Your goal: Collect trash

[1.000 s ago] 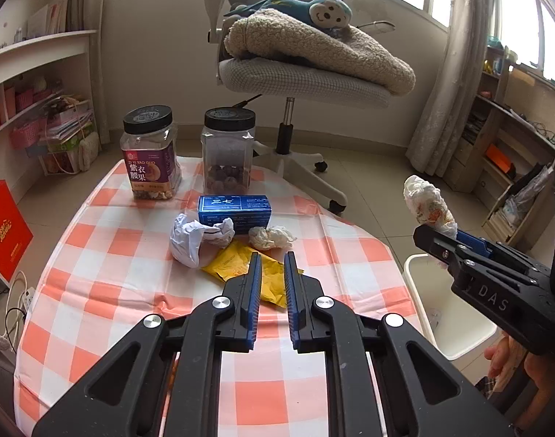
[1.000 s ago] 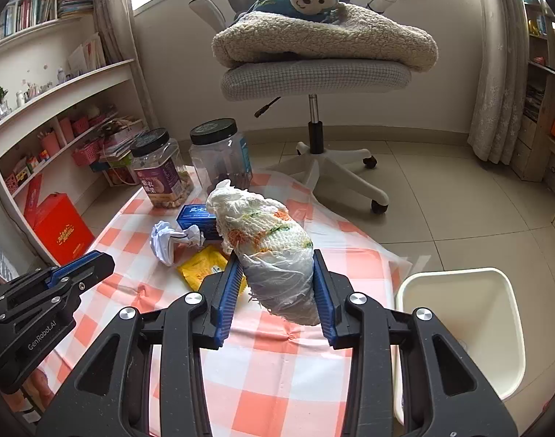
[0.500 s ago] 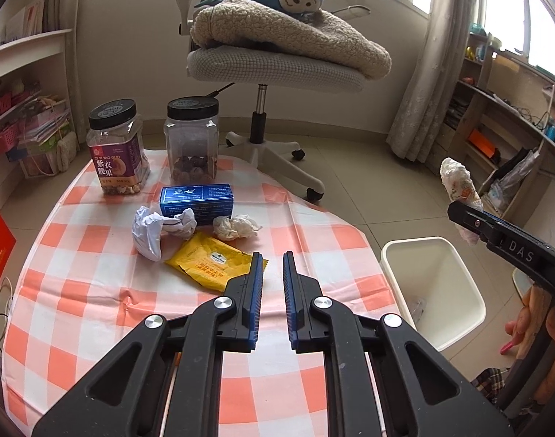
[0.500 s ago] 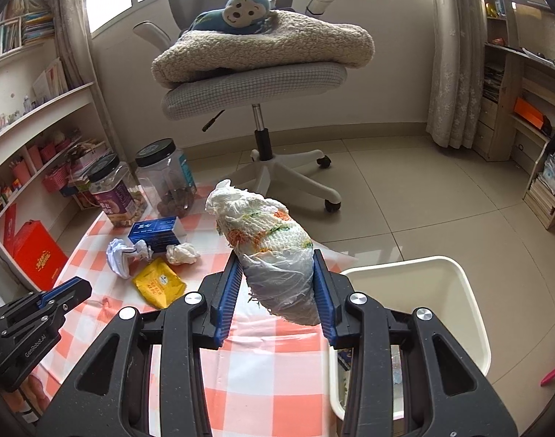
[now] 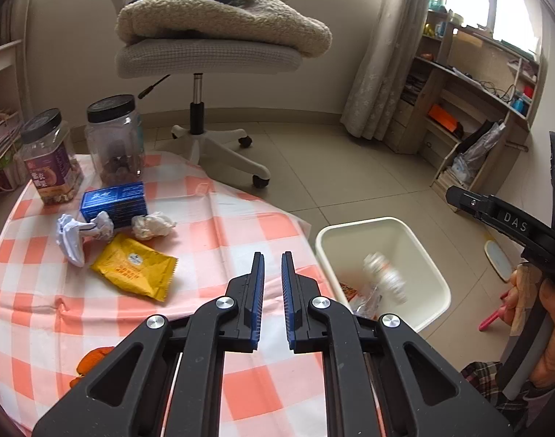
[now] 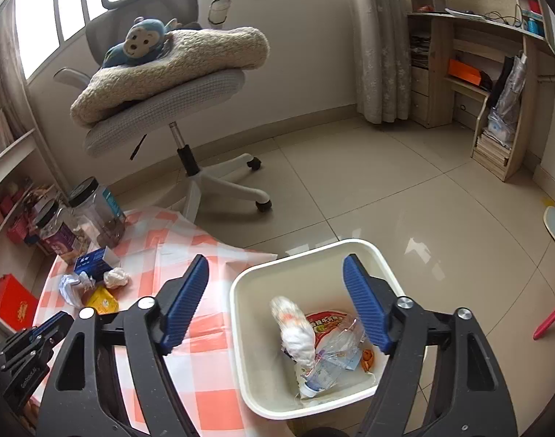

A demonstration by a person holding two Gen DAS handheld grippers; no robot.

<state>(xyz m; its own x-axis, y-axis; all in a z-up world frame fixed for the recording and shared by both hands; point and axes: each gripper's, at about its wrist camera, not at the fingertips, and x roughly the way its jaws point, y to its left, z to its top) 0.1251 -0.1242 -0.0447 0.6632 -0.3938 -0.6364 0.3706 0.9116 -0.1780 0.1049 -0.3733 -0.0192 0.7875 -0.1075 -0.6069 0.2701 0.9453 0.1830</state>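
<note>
The right hand-held gripper [image 6: 275, 304] hangs over the white bin [image 6: 237, 291] with its fingers spread wide and empty; a blurred white wrapper bundle [image 6: 293, 329] sits between them, inside the bin on top of other packaging. The left hand-held gripper [image 5: 272, 284] hovers above the near right edge of the worktop [image 5: 222, 225], its fingers close together with a narrow gap, holding nothing. Further left lie a yellow sachet [image 5: 135, 267], a crumpled tissue [image 5: 153, 224] and a twisted white paper [image 5: 78, 235]. All look light and soft. The flat, probably slick sachet is best pinched at an edge; the wads can be squeezed across the middle.
</note>
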